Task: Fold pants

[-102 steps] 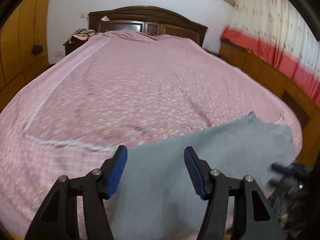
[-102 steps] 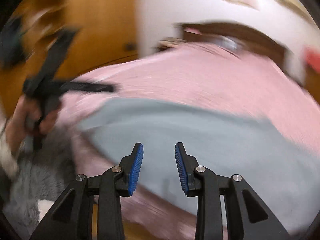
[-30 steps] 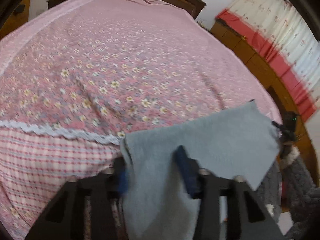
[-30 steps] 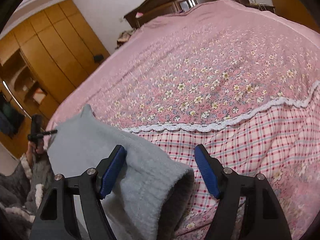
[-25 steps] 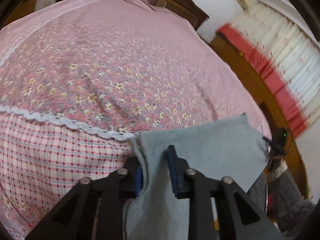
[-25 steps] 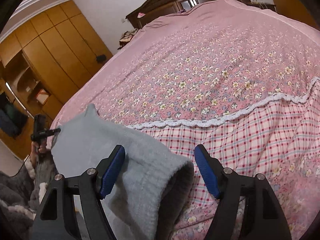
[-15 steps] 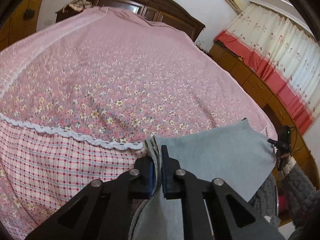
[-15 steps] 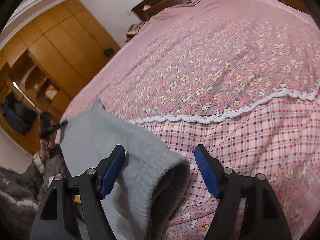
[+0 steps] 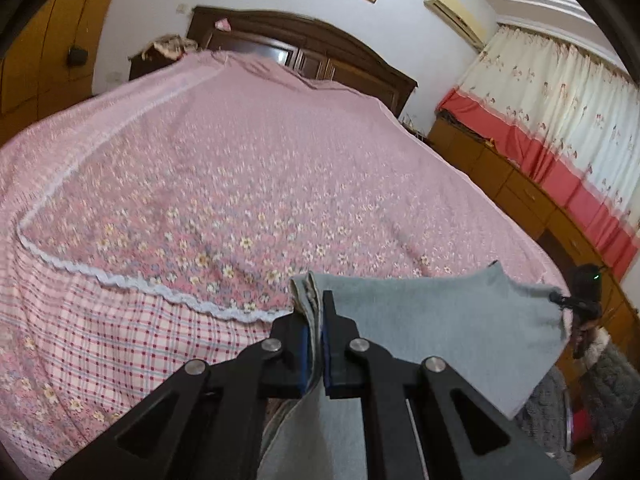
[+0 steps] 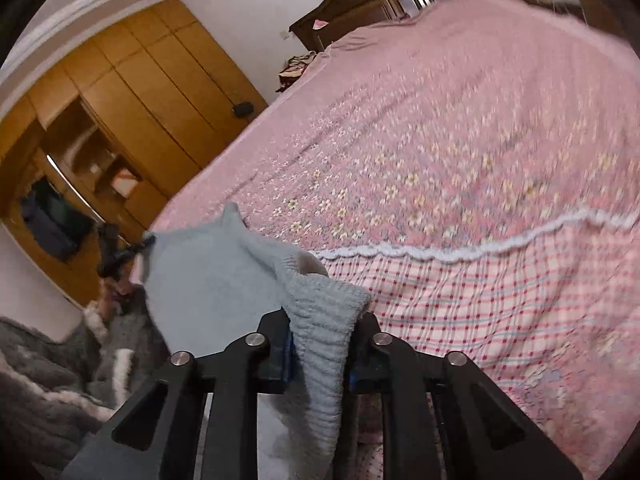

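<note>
The pants [image 9: 432, 320] are grey-blue knit fabric, held up over the near edge of the bed. My left gripper [image 9: 316, 332] is shut on one corner of the pants, with fabric pinched between its blue pads. My right gripper [image 10: 320, 340] is shut on the ribbed waistband end of the pants [image 10: 320, 312], which bunches between its fingers. The cloth spans between the two grippers. In the left wrist view the right gripper [image 9: 576, 304] shows at the far corner. In the right wrist view the left gripper [image 10: 120, 256] shows at the other corner.
The bed [image 9: 240, 184] has a pink floral cover with a white lace trim [image 9: 120, 280] and a checked border. A dark wooden headboard [image 9: 304, 48] stands at the back. Wooden wardrobes [image 10: 132, 92] are on the left, low cabinets and curtains [image 9: 560, 136] on the right.
My left gripper closed on the pants corner earlier and has lifted it. My right gripper, open around the waistband half a second ago, has now shut on it.
</note>
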A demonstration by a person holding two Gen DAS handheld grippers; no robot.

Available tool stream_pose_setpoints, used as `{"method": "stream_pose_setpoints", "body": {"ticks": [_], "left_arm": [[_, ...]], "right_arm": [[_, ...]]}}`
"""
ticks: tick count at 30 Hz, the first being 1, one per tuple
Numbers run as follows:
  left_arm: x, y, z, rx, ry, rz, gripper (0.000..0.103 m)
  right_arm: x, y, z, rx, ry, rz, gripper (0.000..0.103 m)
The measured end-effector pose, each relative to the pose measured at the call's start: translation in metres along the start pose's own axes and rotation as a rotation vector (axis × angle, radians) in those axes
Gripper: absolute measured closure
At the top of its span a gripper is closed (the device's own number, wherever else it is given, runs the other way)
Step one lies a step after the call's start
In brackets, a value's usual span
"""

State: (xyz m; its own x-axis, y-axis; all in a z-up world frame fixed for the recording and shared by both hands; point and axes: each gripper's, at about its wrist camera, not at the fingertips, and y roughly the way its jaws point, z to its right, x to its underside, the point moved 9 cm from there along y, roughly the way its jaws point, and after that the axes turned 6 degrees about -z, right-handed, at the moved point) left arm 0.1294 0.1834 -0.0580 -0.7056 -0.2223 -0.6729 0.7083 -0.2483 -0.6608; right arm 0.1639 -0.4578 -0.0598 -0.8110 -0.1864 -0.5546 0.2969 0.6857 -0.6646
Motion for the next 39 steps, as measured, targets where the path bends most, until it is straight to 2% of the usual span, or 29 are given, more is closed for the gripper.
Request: {"method": "stream_pose_setpoints", "body": {"ticks": [3, 6, 10, 13, 21, 24, 28, 30, 32, 33, 34, 35, 37, 39], "left_arm": [[-0.013, -0.002, 0.004, -0.01, 0.009, 0.038, 0.098], [-0.04, -0.004, 0.007, -0.009, 0.014, 0.077, 0.098], [-0.074, 0.004, -0.004, 0.012, -0.006, 0.104, 0.098], [-0.099, 0.024, -0.012, 0.009, -0.017, 0.104, 0.098], [-0.158, 0.117, -0.041, -0.023, -0.015, 0.042, 0.098], [-0.163, 0.15, -0.053, -0.039, -0.022, -0.002, 0.098], [-0.148, 0.188, -0.066, -0.065, -0.04, -0.106, 0.097], [-0.142, 0.195, -0.071, -0.062, -0.065, -0.15, 0.092], [-0.142, 0.193, -0.078, -0.061, -0.107, -0.166, 0.082], [-0.141, 0.19, -0.082, -0.069, -0.118, -0.17, 0.072], [-0.14, 0.183, -0.085, -0.081, -0.13, -0.174, 0.06], [-0.137, 0.176, -0.088, -0.086, -0.136, -0.174, 0.056], [-0.13, 0.162, -0.093, -0.109, -0.142, -0.176, 0.042], [-0.115, 0.139, -0.093, -0.144, -0.153, -0.191, 0.041]], "right_arm": [[-0.015, -0.006, -0.009, 0.048, -0.041, 0.016, 0.087], [-0.037, -0.015, -0.014, 0.078, -0.084, 0.057, 0.087], [-0.073, -0.015, -0.004, 0.106, -0.084, 0.081, 0.087], [-0.105, 0.001, 0.009, 0.12, -0.072, 0.067, 0.087], [-0.168, 0.057, 0.034, 0.198, -0.081, -0.021, 0.087], [-0.171, 0.073, 0.047, 0.206, -0.066, -0.047, 0.087], [-0.155, 0.095, 0.073, 0.247, -0.026, -0.101, 0.081], [-0.151, 0.097, 0.078, 0.235, -0.002, -0.087, 0.074], [-0.148, 0.09, 0.082, 0.231, 0.042, -0.065, 0.057], [-0.146, 0.082, 0.085, 0.261, 0.063, -0.044, 0.051], [-0.142, 0.071, 0.087, 0.302, 0.072, -0.027, 0.038], [-0.14, 0.063, 0.088, 0.324, 0.078, -0.017, 0.032], [-0.128, 0.042, 0.084, 0.345, 0.095, 0.007, 0.031], [-0.11, 0.019, 0.078, 0.371, 0.118, 0.018, 0.031]]}}
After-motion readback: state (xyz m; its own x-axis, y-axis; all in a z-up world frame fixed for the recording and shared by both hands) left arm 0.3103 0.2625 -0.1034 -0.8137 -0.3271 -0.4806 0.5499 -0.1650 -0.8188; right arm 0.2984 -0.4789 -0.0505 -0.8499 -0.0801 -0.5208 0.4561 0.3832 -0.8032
